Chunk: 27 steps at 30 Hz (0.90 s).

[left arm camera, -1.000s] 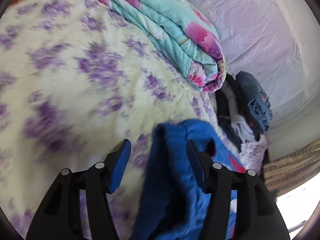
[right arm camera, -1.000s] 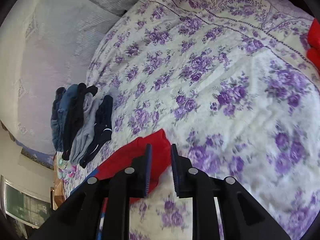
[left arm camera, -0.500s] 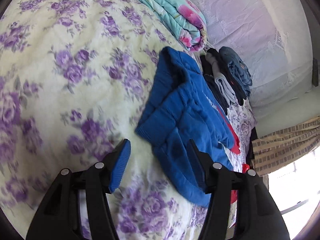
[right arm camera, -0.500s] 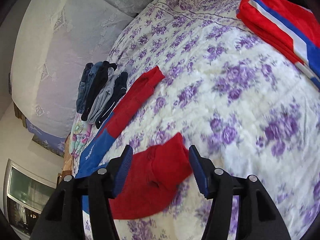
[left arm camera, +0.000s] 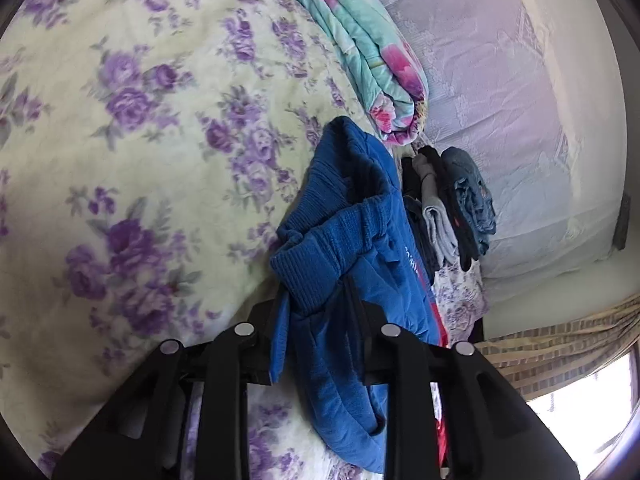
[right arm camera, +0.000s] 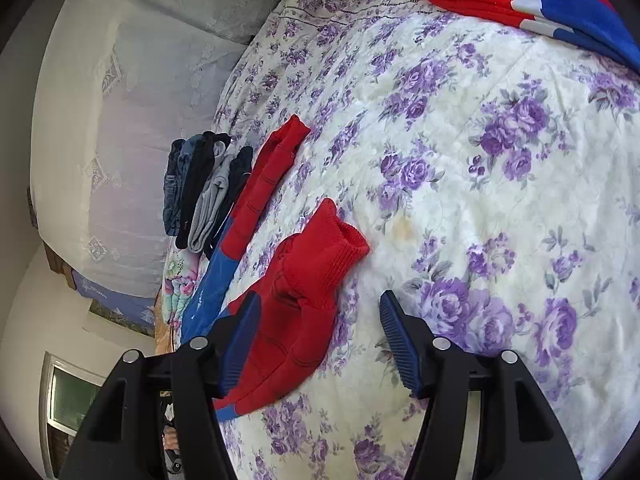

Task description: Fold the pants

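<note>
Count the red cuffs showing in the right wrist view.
2: near cuff lying just ahead of the open right gripper; far cuff beside the folded stack. Others may be hidden.

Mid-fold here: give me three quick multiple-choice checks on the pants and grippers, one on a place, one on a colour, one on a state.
1. Where is the pile of dark folded clothes?
A. Beyond the pants, by the bed's edge
B. On the striped red blanket
C. Between the right fingers

2. What colour is the cuff at the right gripper?
A. Grey
B. Red
C. Green

3. How is the left gripper?
A. Wide open over bare bedspread
B. Out of view
C. Closed on the blue waistband

Answers: 1 A, it lies past the far leg at the edge; 2 B, red ribbed knit; 3 C, blue fabric is pinched between its fingers.
</note>
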### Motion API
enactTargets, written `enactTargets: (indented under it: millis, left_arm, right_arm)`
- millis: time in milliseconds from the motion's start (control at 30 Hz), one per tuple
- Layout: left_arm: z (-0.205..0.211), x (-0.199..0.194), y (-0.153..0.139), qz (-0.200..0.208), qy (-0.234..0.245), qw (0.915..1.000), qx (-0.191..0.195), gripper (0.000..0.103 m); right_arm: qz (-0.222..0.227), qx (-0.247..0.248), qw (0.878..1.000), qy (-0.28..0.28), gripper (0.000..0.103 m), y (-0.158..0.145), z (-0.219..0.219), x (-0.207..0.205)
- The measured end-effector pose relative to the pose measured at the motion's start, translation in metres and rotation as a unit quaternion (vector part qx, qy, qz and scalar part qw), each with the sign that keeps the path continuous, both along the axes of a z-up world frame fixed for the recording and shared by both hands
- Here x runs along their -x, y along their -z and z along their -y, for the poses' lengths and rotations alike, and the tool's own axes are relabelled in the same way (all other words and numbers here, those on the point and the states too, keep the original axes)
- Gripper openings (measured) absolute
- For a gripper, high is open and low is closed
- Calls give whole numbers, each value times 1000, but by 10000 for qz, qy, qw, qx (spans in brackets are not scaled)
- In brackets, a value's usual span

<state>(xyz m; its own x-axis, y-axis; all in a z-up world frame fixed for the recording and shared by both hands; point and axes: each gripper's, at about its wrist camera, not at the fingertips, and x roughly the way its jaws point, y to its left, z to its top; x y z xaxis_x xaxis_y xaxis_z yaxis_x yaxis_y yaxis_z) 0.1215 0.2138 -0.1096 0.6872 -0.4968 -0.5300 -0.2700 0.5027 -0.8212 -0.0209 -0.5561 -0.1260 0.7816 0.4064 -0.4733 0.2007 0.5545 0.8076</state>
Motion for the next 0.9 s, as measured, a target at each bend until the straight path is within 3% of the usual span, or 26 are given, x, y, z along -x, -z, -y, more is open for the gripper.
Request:
enactTargets:
  millis: [133,200,267,400,533,633,767,800,867,900]
  left_arm:
    - [-2,10,-11,105,-103,9998,-142,23]
    - [-8,13,-21,248,-187,9995,-67,23]
    - [-13,15,-32,359,-273,9989,-150,23]
    - [-20,25,-49,472,-407,9977,-259,22]
    - [-12,37,-47,254,-294,9978,-541,23]
    - [-8,44,-34,99,-220,9975,-668,23]
    - [-13,49,-25,99,-217,9987,-440,25]
    - [-13,50,-27,110,-203,9985,-494,25]
    - [-12,50,-29,123,-184,9979,-607,25]
    - [-11,50,-29,124,-174,9978,-629,25]
  right_arm:
    - [91,-17,9999,-130,61,3,-9,-17]
    - [125,-66,9997,-178,34,5,-13,-27]
    - [142,-234,9995,-184,23,6,-13,-35]
    - [572,-209,9979,-207,10,-22,-15,-37]
    - [324,128,9994,49,9,-23,8,-24]
    - [9,-196,9993,320,8,4,32,-9]
    - [177,-507,9985,38,13,5,25,3]
    - [229,-529,9983,-75,16,2,19,3]
    - [272,-443,9985,-183,38,-2,3,4]
    - [275,-391,9986,-209,42,-2,-4,3]
